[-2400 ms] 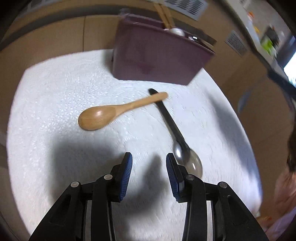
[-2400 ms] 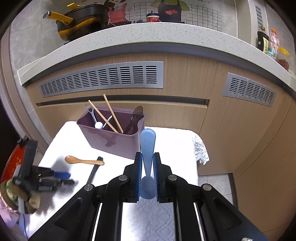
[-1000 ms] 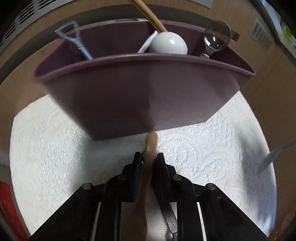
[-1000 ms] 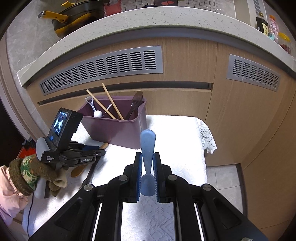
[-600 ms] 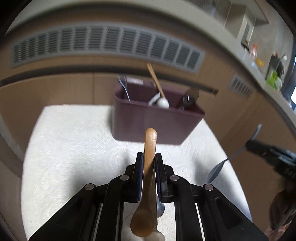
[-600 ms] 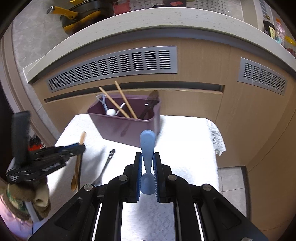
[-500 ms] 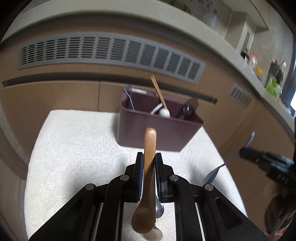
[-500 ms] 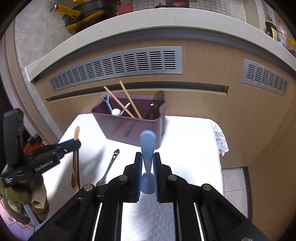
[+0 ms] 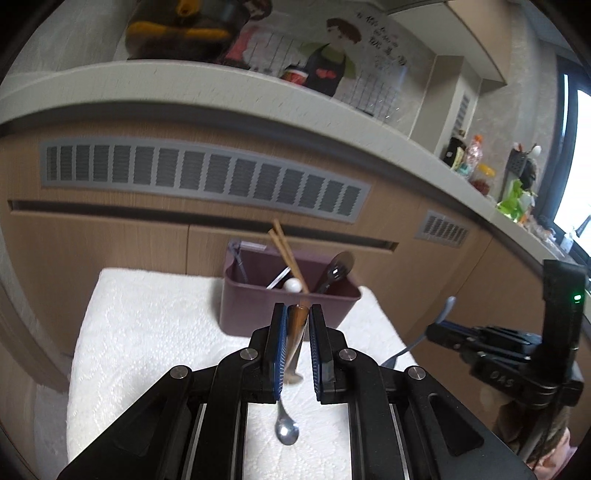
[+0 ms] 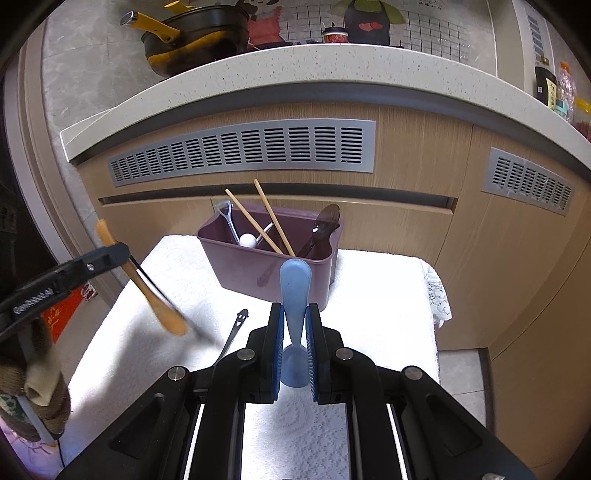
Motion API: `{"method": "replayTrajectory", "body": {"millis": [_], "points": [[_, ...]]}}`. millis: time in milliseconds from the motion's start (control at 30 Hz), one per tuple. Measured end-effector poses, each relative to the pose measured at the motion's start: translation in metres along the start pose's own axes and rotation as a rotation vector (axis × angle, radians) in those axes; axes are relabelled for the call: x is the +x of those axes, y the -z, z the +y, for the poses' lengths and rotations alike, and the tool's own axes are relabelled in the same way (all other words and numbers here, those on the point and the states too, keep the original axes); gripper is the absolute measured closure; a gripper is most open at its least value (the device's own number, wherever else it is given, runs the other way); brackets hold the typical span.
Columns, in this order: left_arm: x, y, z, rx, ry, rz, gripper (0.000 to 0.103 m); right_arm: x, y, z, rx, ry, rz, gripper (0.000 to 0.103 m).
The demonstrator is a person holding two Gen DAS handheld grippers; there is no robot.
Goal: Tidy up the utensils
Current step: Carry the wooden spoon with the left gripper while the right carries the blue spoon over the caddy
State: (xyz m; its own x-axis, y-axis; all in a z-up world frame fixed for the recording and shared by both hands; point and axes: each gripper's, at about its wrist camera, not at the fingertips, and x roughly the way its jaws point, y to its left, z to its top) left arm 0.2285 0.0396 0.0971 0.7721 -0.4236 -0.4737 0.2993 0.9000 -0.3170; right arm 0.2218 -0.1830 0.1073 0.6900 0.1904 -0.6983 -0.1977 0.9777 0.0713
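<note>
My left gripper (image 9: 296, 325) is shut on a wooden spoon (image 9: 295, 332) and holds it high above the table; the spoon also shows in the right wrist view (image 10: 147, 288), hanging bowl down. My right gripper (image 10: 294, 325) is shut on a blue spoon (image 10: 294, 295), seen from the left wrist view (image 9: 441, 317) at the right. A purple utensil bin (image 10: 273, 269) stands at the back of the table; it also shows in the left wrist view (image 9: 258, 310). It holds chopsticks (image 10: 266, 221), a white spoon and a dark spoon. A metal spoon (image 9: 286, 428) lies on the cloth.
The table is covered by a white textured cloth (image 10: 369, 314). Wooden cabinet fronts with grey vents (image 10: 243, 151) stand behind it under a stone counter with a pan (image 10: 192, 33). The floor (image 10: 461, 373) lies to the right.
My left gripper has risen and tilted up with the wooden spoon. The view now looks over the bin from higher up. My right gripper still holds the blue spoon.
</note>
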Motion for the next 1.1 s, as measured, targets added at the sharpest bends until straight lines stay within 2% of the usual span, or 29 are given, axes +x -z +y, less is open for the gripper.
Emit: {"method": "replayTrajectory", "body": {"millis": [167, 333, 467, 667, 833, 967, 1100], "points": [[-0.014, -0.006, -0.01, 0.034, 0.012, -0.018, 0.091, -0.006, 0.001, 0.001, -0.005, 0.004, -0.011, 0.092], [-0.016, -0.009, -0.012, 0.038, 0.025, -0.002, 0.091, -0.013, -0.001, 0.001, -0.004, 0.007, -0.026, 0.092], [-0.024, -0.027, -0.021, 0.085, 0.01, -0.035, 0.091, -0.021, -0.013, 0.0, -0.007, 0.01, -0.054, 0.092], [-0.031, -0.087, -0.036, 0.174, -0.036, -0.136, 0.091, -0.051, -0.074, 0.002, -0.034, 0.032, -0.188, 0.092], [-0.015, -0.137, -0.038, 0.195, -0.055, -0.18, 0.091, -0.056, -0.128, 0.009, -0.065, 0.06, -0.266, 0.092], [0.007, -0.156, -0.029, 0.186, -0.06, -0.175, 0.091, -0.036, -0.147, 0.024, -0.118, 0.103, -0.276, 0.092], [0.04, -0.157, -0.015, 0.145, -0.05, -0.148, 0.091, 0.0, -0.15, 0.024, -0.105, 0.117, -0.235, 0.092]]}}
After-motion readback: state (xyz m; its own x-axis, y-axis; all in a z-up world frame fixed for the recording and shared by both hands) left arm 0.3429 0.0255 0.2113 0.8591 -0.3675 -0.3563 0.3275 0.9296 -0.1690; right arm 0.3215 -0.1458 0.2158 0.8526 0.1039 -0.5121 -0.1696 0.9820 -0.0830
